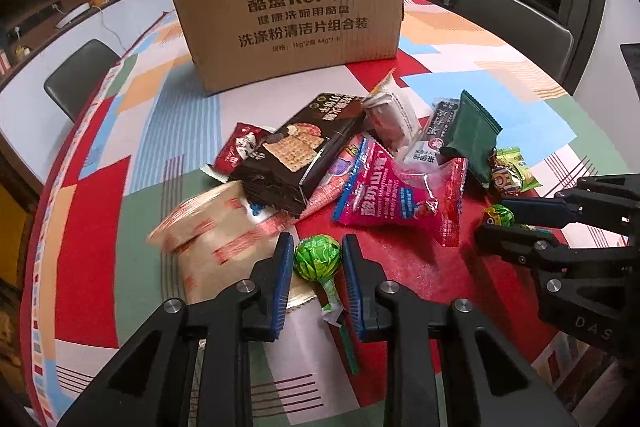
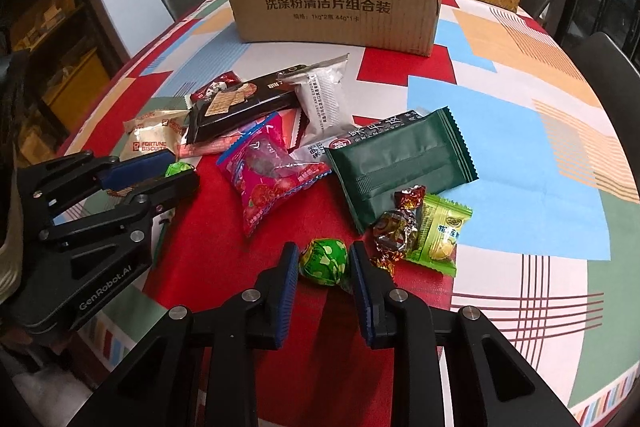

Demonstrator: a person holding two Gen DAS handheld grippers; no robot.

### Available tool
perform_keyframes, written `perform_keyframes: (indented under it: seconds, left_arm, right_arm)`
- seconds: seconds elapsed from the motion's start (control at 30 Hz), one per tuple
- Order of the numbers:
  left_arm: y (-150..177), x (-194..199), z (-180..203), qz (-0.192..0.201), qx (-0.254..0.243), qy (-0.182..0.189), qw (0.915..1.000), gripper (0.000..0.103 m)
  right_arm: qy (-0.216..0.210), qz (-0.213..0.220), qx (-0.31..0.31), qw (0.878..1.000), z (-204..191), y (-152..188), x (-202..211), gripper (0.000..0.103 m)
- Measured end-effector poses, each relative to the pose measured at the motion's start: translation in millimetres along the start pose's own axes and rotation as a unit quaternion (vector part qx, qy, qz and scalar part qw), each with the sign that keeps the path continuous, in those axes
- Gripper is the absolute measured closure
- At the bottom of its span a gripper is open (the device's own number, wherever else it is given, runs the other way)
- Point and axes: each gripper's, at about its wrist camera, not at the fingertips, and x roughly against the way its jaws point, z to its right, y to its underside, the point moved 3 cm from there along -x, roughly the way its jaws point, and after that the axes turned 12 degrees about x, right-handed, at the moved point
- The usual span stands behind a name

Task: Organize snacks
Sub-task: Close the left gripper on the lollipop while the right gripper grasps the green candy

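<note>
Left gripper (image 1: 316, 255) jaws clamped on green lollipop (image 1: 317, 254), right gripper (image 2: 325, 263) jaws clamped on round green candy (image 2: 324, 261), snack packets heaped before cardboard box (image 1: 288, 11) on patterned surface (image 1: 96, 227).

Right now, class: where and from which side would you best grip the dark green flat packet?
Grip the dark green packet by its near crimped end, coming from the front, from above. It lies flat, wider than the jaws, so only a thin edge fits. The foil candy beside that end crowds it.
</note>
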Motion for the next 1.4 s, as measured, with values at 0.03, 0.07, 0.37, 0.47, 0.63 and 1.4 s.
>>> perform_keyframes:
  seconds: [0.03,0.07,0.37,0.47,0.63,1.4]
  left_arm:
    - [0,-1,-1,-0.004,0.003,0.001,1.0,0.077]
    - [1,-3,-1,-0.007,0.006,0.002,1.0,0.077]
    - [-2,7,-2,0.006,0.011,0.002,0.9999,0.078]
    - [-5,14,-2,0.016,0.014,-0.001,0.9998,0.078]
    - [-14,25,-3,0.029,0.021,-0.002,0.9994,0.078]
    - [-104,77,-3,0.152,0.024,0.002,0.9881,0.078]
  right_arm:
    - [0.0,0.001,0.0,1.0,0,0,0,0.076]
    - [0.0,0.002,-0.001,1.0,1,0,0,0.076]
    - [0.003,0.011,0.002,1.0,1,0,5,0.076]
    - [0.01,0.021,0.005,1.0,0,-1,12,0.076]
    - [0.016,0.04,0.013,0.999,-1,-7,22,0.076]
    - [0.034,0.154,0.022,0.987,31,-85,68,0.076]
